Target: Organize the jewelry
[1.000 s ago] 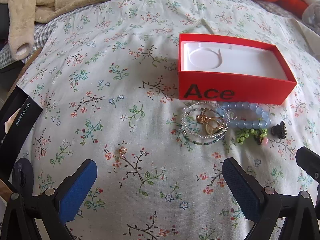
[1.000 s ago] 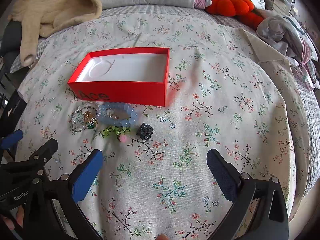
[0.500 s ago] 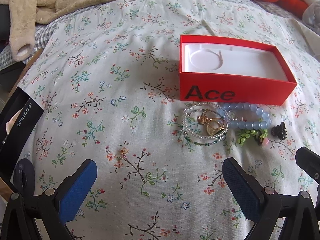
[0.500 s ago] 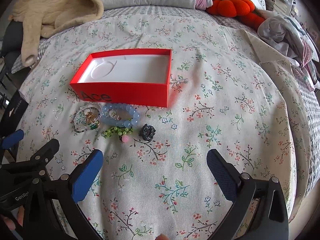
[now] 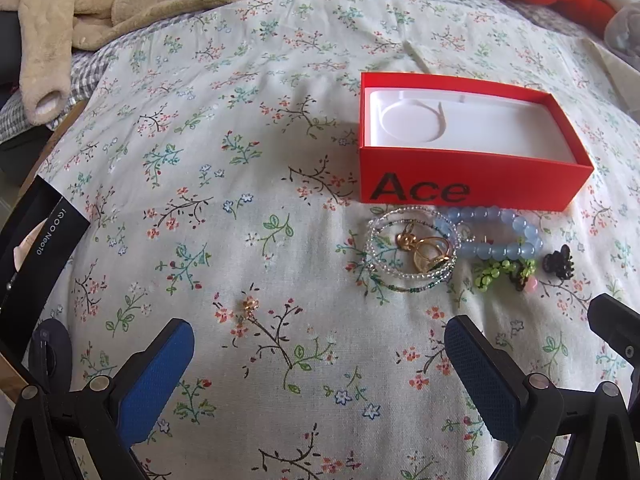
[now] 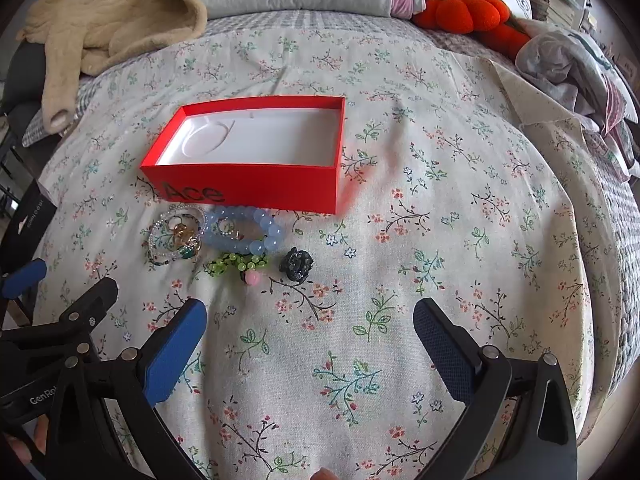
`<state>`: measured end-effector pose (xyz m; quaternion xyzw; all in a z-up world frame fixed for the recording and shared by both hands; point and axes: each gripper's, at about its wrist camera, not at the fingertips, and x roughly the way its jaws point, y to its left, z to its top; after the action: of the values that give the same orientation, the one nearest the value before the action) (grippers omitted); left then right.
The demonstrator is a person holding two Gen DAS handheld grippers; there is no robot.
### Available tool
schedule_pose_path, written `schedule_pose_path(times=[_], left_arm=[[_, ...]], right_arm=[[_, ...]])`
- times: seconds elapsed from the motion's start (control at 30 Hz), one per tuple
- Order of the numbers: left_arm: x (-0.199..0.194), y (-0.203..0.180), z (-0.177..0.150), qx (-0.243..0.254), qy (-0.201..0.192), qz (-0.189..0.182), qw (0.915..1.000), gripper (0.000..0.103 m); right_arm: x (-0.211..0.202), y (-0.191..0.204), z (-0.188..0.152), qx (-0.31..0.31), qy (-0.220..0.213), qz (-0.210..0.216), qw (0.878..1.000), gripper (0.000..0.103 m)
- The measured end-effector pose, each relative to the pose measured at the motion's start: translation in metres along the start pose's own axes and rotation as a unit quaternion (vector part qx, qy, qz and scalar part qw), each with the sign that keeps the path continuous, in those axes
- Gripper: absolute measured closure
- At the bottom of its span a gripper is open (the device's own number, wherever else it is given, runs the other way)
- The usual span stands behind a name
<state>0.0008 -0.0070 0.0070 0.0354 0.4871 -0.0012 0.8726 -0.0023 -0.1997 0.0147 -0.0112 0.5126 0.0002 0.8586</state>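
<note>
An open red box [image 5: 472, 188] [image 6: 256, 188] marked "Ace" with a white insert lies on the floral bedspread. Just in front of it lie a clear beaded bracelet coil with gold rings inside [image 5: 408, 252] [image 6: 176, 236], a blue bead bracelet [image 5: 496, 236] [image 6: 244, 230], a green bead piece with a pink bead [image 5: 504, 272] [image 6: 236, 266] and a small black claw clip [image 5: 558, 262] [image 6: 297, 264]. A small gold earring [image 5: 249, 305] lies apart to the left. My left gripper [image 5: 320, 368] is open and empty, short of the jewelry. My right gripper [image 6: 310, 340] is open and empty, below the clip.
A beige fleece garment [image 6: 112, 24] lies at the back left. Orange plush pumpkins [image 6: 468, 12] and crumpled clothes [image 6: 572, 68] sit at the back right. A black box [image 5: 36, 248] stands at the bed's left edge. The left gripper's body [image 6: 60, 340] shows in the right view.
Both views have shifted slightly: the box and jewelry sit a little lower and nearer in the frames. Nothing on the bed has moved and both grippers stay open.
</note>
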Motion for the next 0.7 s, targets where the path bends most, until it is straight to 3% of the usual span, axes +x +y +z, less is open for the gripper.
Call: schedule_pose_path(times=[0.7], left_arm=[[-0.0018,0.0011,0.0007,-0.004,-0.004,0.000,1.0000,0.000]], right_arm=[[-0.0014,-0.0002,0.0008,0.005,-0.003,0.002,1.000,0.000]])
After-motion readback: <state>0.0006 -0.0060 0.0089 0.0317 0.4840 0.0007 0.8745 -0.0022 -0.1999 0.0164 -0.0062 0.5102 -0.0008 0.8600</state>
